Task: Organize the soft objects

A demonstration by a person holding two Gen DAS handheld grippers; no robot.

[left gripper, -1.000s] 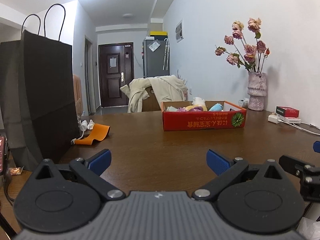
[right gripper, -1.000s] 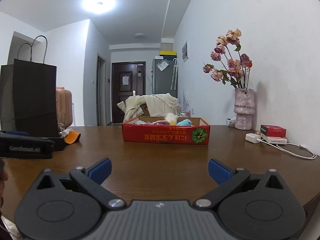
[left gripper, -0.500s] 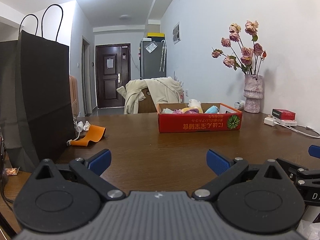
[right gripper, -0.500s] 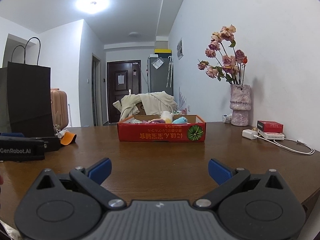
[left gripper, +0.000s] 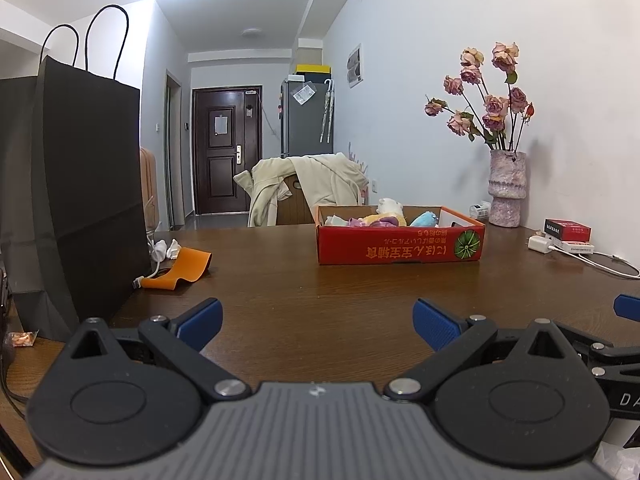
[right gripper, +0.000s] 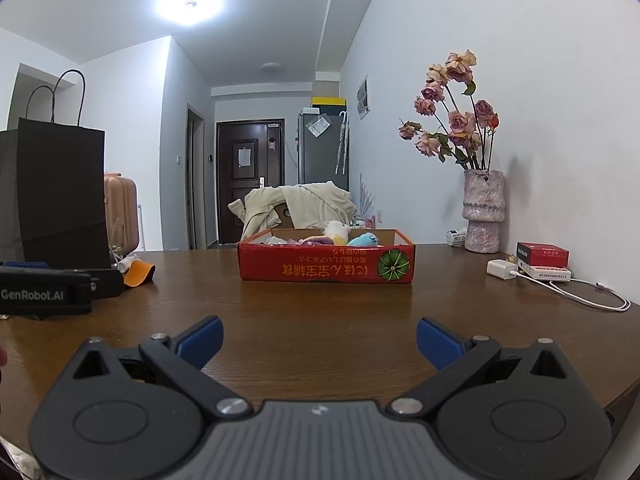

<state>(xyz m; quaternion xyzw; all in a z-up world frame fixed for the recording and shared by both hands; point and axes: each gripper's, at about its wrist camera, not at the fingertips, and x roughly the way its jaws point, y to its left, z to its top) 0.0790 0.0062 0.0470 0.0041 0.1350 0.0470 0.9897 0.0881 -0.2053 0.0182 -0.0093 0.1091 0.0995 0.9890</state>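
Observation:
A low red cardboard box (left gripper: 400, 246) (right gripper: 326, 266) sits on the brown table (left gripper: 320, 300) some way ahead of both grippers. Several soft toys lie inside it: a white plush (right gripper: 335, 229), a light blue one (left gripper: 426, 219) (right gripper: 364, 239) and pastel pieces (left gripper: 372, 222). My left gripper (left gripper: 318, 320) is open over the near table edge, with nothing between its blue pads. My right gripper (right gripper: 319, 338) is open and empty too. Each gripper shows at the edge of the other's view: the right gripper (left gripper: 626, 306) and the left gripper (right gripper: 44, 294).
A tall black paper bag (left gripper: 76, 192) (right gripper: 52, 188) stands at the left, with an orange strap (left gripper: 180, 268) and a white cable beside it. At the right are a vase of dried roses (left gripper: 506, 188) (right gripper: 482, 210), a red packet (right gripper: 542, 254) and a charger with cable (right gripper: 560, 284). A chair draped with a coat (left gripper: 304, 188) is behind the table.
Both views have drifted slightly; the box sits a little further right in each. Both grippers stay open and empty.

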